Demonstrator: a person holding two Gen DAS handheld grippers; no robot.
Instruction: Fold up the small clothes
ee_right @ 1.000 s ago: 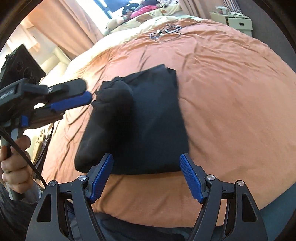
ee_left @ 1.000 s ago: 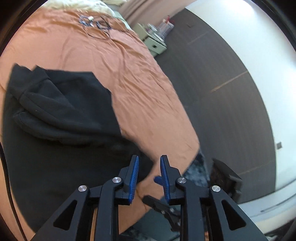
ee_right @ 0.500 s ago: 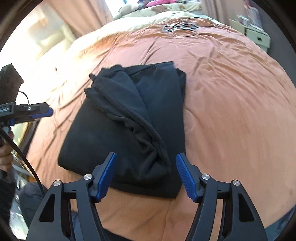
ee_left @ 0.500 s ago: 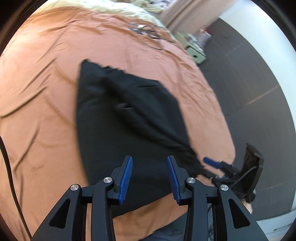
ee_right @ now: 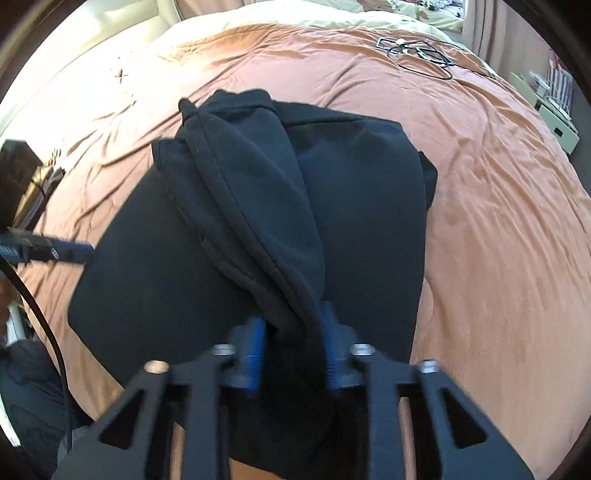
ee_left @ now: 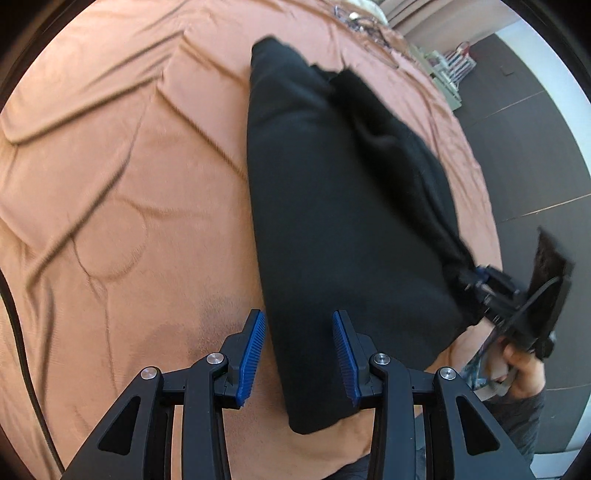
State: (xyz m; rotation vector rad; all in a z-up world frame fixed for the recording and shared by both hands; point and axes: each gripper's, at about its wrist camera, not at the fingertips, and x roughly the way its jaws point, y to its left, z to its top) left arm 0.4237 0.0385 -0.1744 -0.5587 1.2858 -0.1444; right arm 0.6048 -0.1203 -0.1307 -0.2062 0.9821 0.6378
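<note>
From my left wrist camera the folded black fleece garment (ee_left: 343,206) lies on the rumpled orange-brown bedspread (ee_left: 122,177) with its long axis running from about 6 o'clock, near my fingers, up to 12 o'clock, where its far corner sits just short of a tangle of thin dark cables (ee_left: 364,22). A narrower part of the same fabric lies on top, slanting from 12 down toward 4 o'clock. My left gripper (ee_left: 299,350) has its blue ribbed pads spread apart, straddling the near left edge of the garment; I cannot tell whether they touch the cloth. At 4 o'clock this view shows something the other cannot: my right gripper (ee_left: 476,275) from the outside, its tip buried in the end of that slanting part, with the hand (ee_left: 521,373) holding it below. The right wrist camera gives the close look — the right gripper (ee_right: 291,343) is clamped on the bunched end of the stitched, seam-edged part, which fans out from the pads toward 11 o'clock across the flat body of the garment (ee_right: 369,206). The fabric is matt and soft, with visible hem stitching. At 9 o'clock in that view the left gripper's blue tip (ee_right: 74,251) meets the garment's left edge, and a cream dresser (ee_right: 554,122) stands past the bed at 2 o'clock.
</note>
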